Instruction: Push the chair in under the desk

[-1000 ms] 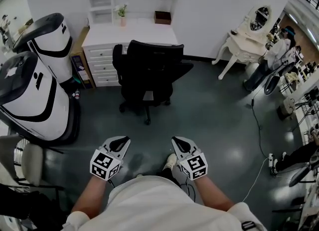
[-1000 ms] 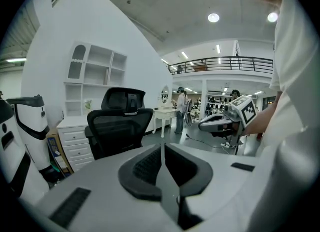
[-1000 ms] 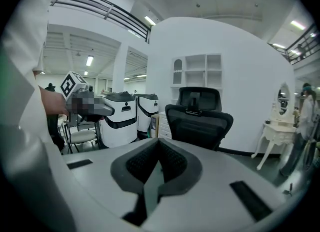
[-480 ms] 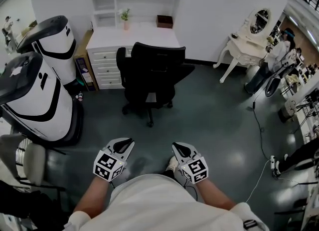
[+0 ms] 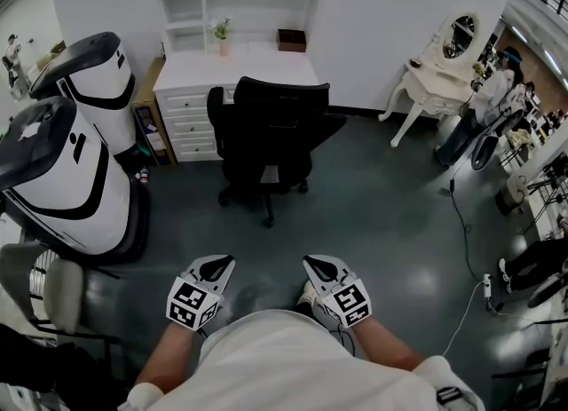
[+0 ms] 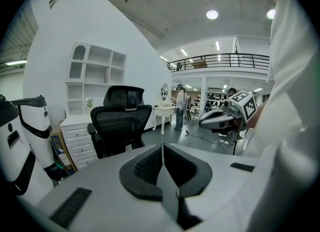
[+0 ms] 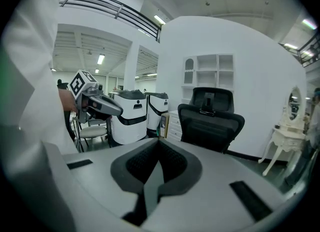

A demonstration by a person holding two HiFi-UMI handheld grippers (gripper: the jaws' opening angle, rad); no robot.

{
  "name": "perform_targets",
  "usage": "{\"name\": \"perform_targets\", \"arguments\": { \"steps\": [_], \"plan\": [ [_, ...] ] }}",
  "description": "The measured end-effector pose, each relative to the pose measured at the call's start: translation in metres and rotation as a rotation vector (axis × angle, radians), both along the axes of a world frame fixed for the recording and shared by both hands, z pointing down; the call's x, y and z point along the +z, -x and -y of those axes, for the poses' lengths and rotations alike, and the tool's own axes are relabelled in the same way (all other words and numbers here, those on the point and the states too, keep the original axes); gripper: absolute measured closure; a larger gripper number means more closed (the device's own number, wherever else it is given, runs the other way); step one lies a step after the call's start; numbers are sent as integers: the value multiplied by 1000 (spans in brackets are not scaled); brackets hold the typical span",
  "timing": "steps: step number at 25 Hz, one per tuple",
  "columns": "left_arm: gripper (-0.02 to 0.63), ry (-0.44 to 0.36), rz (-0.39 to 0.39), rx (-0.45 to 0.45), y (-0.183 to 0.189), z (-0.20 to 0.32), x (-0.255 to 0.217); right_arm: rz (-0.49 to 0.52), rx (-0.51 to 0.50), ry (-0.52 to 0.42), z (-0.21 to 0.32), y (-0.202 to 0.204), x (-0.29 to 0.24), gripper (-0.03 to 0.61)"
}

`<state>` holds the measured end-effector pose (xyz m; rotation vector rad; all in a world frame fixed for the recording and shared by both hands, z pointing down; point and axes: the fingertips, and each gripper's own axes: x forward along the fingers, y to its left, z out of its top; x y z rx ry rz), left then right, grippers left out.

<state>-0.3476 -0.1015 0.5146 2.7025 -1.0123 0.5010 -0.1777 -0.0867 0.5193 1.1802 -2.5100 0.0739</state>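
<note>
A black office chair (image 5: 271,134) stands pulled out from the white desk (image 5: 240,67), its back turned toward me. Both grippers hover low in the head view, well short of the chair and apart from it. The jaws of my left gripper (image 5: 218,264) have just been closing and now meet with nothing between them. My right gripper (image 5: 316,264) is shut and empty too. In the left gripper view the chair (image 6: 121,125) sits beyond the left gripper (image 6: 162,147). In the right gripper view the chair (image 7: 210,121) stands beyond the right gripper (image 7: 159,142).
Two large white machines with black trim (image 5: 67,161) stand left of the chair. A stool (image 5: 51,292) is at the lower left. A white dressing table with a mirror (image 5: 448,59) and a person (image 5: 497,90) are at the right. A cable (image 5: 463,232) runs across the dark floor.
Both grippers have drifted slightly lower in the head view. The chair keeps its place in front of the desk.
</note>
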Motion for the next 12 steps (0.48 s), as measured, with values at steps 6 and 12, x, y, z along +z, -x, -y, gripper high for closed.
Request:
{"name": "perform_targets", "arguments": {
  "steps": [6, 12],
  "plan": [
    [617, -2, 13, 14, -2, -3, 3, 0, 6, -2, -3, 0, -1, 575],
    [618, -6, 18, 49, -11, -7, 3, -8, 16, -5, -8, -3, 0, 575]
  ]
}}
